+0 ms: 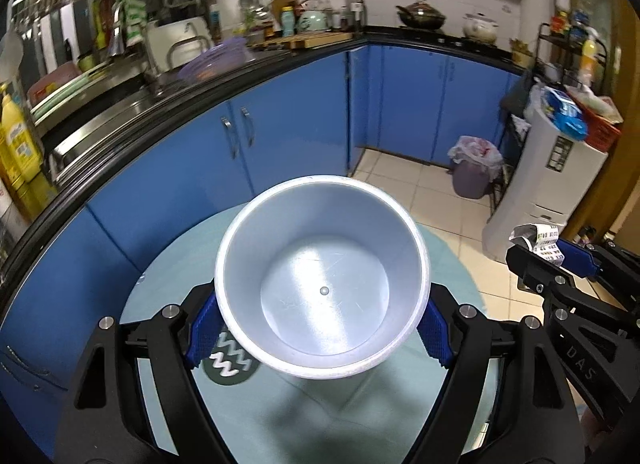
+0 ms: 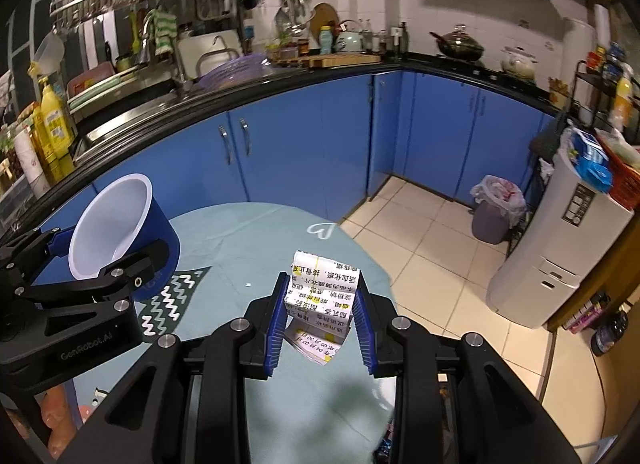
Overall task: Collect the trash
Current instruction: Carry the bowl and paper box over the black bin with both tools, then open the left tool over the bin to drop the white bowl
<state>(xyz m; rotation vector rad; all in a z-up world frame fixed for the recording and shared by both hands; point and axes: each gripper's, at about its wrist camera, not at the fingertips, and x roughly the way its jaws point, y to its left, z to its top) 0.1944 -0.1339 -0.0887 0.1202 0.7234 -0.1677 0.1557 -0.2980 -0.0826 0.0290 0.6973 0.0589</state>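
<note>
- Blue ribbed fingers (image 1: 436,334) of the left gripper (image 1: 322,328) press against both sides of a small bin (image 1: 322,284), white inside and blue outside, holding it tilted above the round tabletop (image 1: 168,264).
- Over on the other side, the right gripper (image 2: 322,320) has its fingers (image 2: 276,320) closed on a folded printed paper (image 2: 320,292), a leaflet with dense Chinese text, pinched across its width and lifted clear of the tabletop.
- That paper looks very light, soft and crushable; a grip across the folded stack, as here, seems sound, though loose lower flaps could snag on the bin's rim.
- By contrast the bin appears to be stiff, smooth plastic and light; its curved wall could slip, so squeezing just below the rim where the fingers sit is probably the safest hold.
- Inside the bin nothing shows: only a bare white floor with a small moulded dot at its centre.
- From the left wrist view, the paper sits off to the right of the bin, well apart from its mouth, so the drop is judged not yet made.
- On the floor by the blue cabinets (image 2: 304,143) stands a grey waste bin (image 2: 494,215) lined with a plastic bag, with some rubbish in it; what kind is too small to tell.
- Also on the tabletop, partly under the bin, lies a dark mat (image 2: 172,300) with white zigzags.
</note>
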